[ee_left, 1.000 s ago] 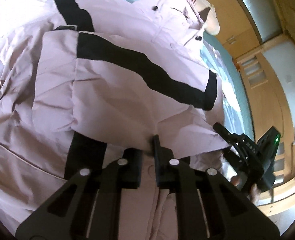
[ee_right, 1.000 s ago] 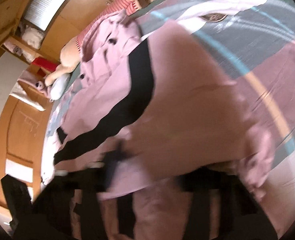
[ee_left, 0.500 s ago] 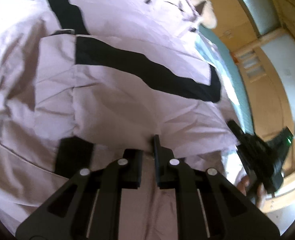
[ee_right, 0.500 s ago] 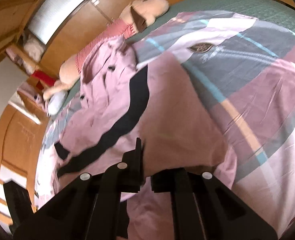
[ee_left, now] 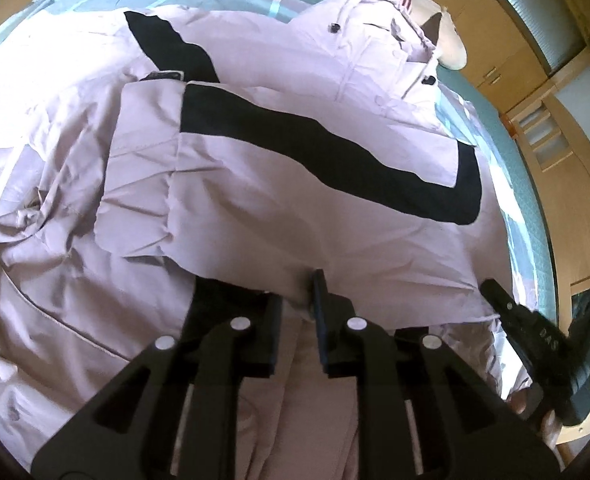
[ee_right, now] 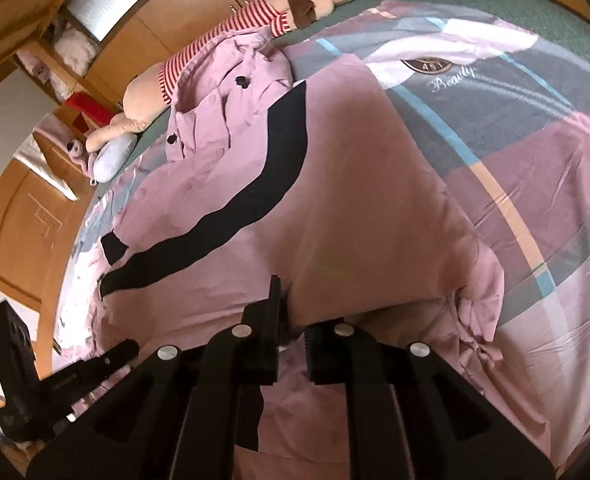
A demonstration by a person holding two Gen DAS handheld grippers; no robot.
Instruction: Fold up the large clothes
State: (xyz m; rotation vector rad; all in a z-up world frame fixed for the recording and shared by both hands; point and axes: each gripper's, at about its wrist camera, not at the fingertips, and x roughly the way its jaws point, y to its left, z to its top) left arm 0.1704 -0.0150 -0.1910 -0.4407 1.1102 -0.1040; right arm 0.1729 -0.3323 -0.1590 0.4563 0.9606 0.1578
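Two black hand-held grippers, left gripper (ee_left: 298, 304) and right gripper (ee_right: 293, 320), each narrowly parted with the near hem of the pale-pink black-striped jacket (ee_left: 295, 184) between, spread on the patterned bedspread (ee_right: 515, 128): best lifting evenly, folding far.

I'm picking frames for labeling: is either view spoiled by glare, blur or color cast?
Left wrist view: sharp, but sunlight washes the jacket nearly white at the left edge; left claw in silhouette. Right wrist view: sharp, warmer pink cast on the jacket, faint green flare above the right claw. Both show strong fisheye bending.
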